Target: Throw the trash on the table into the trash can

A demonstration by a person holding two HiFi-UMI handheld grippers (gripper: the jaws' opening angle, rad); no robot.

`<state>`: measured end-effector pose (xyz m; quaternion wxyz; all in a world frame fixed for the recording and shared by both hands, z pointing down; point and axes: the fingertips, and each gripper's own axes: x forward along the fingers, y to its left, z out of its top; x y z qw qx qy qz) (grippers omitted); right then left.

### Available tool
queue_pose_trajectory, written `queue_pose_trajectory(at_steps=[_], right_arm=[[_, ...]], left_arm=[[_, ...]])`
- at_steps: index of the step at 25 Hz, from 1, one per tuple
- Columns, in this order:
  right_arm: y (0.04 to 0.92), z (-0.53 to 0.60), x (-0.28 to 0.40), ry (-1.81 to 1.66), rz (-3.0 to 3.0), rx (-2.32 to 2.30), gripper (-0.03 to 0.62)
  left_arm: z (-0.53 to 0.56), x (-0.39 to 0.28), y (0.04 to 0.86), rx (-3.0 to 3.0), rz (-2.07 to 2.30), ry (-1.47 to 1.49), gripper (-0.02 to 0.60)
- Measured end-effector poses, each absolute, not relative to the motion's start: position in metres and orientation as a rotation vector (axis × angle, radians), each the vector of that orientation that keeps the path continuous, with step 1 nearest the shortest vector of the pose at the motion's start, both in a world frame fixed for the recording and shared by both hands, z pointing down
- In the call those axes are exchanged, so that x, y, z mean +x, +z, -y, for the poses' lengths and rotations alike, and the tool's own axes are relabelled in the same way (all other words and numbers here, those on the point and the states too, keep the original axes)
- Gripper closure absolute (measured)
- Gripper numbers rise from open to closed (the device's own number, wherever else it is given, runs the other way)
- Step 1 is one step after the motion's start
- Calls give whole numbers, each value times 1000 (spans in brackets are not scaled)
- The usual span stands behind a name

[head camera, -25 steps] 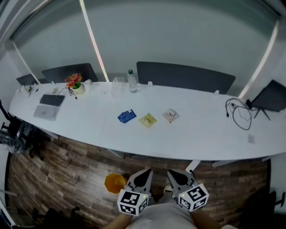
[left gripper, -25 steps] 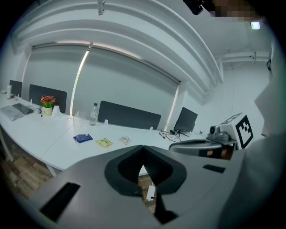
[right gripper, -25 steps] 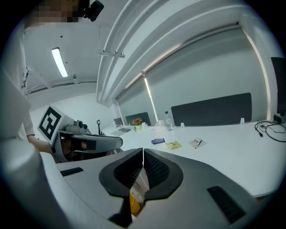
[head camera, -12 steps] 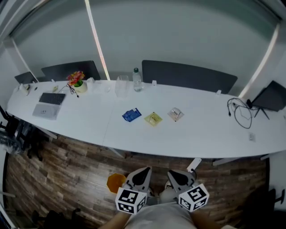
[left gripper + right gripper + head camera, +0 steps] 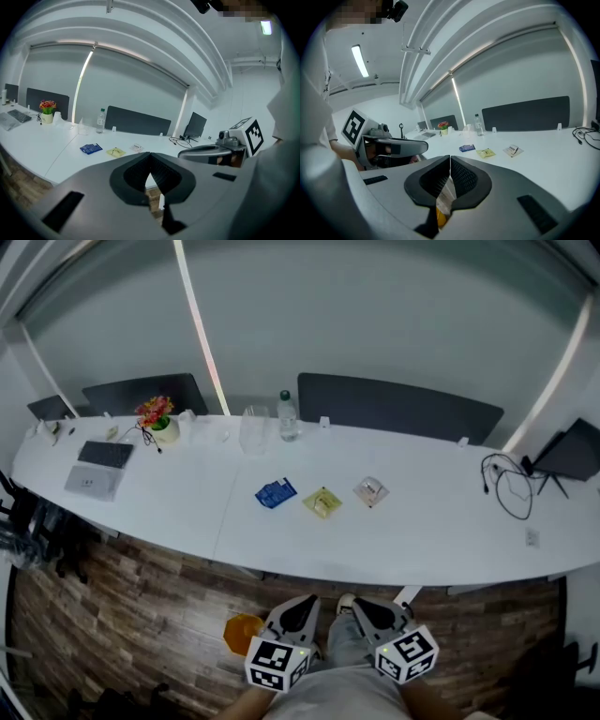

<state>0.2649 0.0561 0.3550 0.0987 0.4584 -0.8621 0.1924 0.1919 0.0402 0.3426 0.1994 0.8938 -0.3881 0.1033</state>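
Observation:
Three bits of trash lie mid-table: a blue packet (image 5: 275, 493), a yellow packet (image 5: 322, 502) and a pale clear wrapper (image 5: 371, 490). They also show in the left gripper view as the blue packet (image 5: 91, 148), yellow packet (image 5: 115, 151) and wrapper (image 5: 137, 147). An orange trash can (image 5: 242, 634) stands on the wood floor in front of the table. My left gripper (image 5: 302, 602) and right gripper (image 5: 362, 605) hang side by side at the bottom of the head view, well short of the table. Both are shut with nothing between the jaws.
On the long white table (image 5: 441, 531) stand a water bottle (image 5: 287, 415), a clear cup (image 5: 251, 427), a flower pot (image 5: 159, 418) and a laptop (image 5: 94, 465) at the left. Cables (image 5: 506, 488) and a dark monitor (image 5: 572, 451) sit at the right. Dark chairs line the far side.
The table and its trash have drawn nearer and lower in the head view. Both grippers keep their shut, side-by-side pose at the bottom.

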Motion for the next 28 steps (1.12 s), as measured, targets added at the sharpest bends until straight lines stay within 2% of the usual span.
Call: queue_pose_trajectory(at_steps=[18, 28], right_arm=[[347, 79, 346, 588, 2568, 1354, 563], [358, 123, 382, 610, 2571, 1308, 563]], left_arm=[[90, 262, 328, 2480, 1148, 255, 581], [120, 289, 336, 2422, 1217, 258, 581]])
